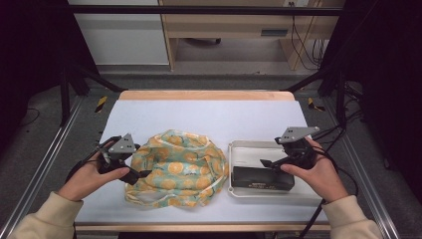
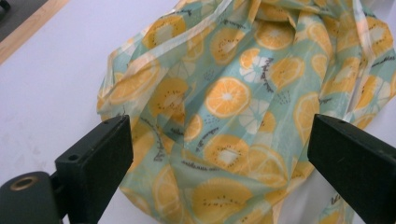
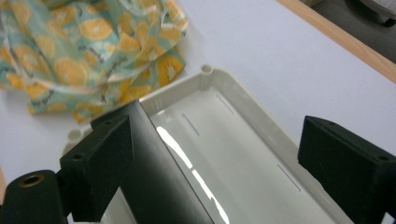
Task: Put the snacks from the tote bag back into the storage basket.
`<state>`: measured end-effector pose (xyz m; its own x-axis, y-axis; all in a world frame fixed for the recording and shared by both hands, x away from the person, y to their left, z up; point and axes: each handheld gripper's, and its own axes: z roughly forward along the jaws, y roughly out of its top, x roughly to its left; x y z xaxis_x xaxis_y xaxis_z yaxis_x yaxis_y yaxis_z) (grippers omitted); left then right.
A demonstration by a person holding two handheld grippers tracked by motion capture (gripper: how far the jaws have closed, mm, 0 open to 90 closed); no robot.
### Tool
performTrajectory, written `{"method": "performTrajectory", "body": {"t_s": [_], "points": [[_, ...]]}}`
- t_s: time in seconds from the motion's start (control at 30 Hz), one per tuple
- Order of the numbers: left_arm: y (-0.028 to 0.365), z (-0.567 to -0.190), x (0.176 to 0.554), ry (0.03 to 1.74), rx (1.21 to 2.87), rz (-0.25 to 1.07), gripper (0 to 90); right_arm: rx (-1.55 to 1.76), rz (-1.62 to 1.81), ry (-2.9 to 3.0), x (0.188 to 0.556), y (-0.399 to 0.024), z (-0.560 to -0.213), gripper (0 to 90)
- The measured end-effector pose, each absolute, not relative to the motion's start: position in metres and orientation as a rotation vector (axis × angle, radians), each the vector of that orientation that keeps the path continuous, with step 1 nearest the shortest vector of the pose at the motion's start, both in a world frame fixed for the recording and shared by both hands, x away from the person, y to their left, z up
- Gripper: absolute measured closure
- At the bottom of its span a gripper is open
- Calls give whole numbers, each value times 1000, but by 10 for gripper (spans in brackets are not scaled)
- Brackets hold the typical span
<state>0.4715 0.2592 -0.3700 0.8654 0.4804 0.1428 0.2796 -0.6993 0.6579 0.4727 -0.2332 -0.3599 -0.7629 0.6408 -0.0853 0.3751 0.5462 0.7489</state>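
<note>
A crumpled cloth point(image 1: 174, 167) printed with orange slices on pale green lies at the middle of the white table. My left gripper point(image 1: 142, 174) sits at the cloth's left edge with its jaws wide apart. In the left gripper view the cloth point(image 2: 233, 102) lies beyond the open left gripper point(image 2: 219, 158), and nothing is between the pads. A cream tray point(image 1: 234, 147) holds a black box point(image 1: 263, 178) along its near side. My right gripper point(image 1: 266, 163) hovers open over the tray point(image 3: 243, 140), with the black box point(image 3: 159, 177) by its left jaw, not gripped.
The white table top point(image 1: 209, 114) has a wooden edge point(image 1: 206, 94) at the far side. Dark frame posts point(image 1: 64, 89) stand at the back corners. The cloth point(image 3: 84, 42) lies close to the tray's left corner.
</note>
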Motion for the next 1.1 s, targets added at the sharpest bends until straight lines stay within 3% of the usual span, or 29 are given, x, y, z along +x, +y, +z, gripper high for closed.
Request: {"method": "performTrajectory", "body": {"t_s": [0.63, 1.1], "points": [[240, -354, 482, 587, 2350, 438, 51, 1165, 1140, 2152, 494, -199, -347, 64], [253, -349, 486, 663, 2270, 499, 50, 1201, 1126, 2078, 496, -199, -338, 56]]}}
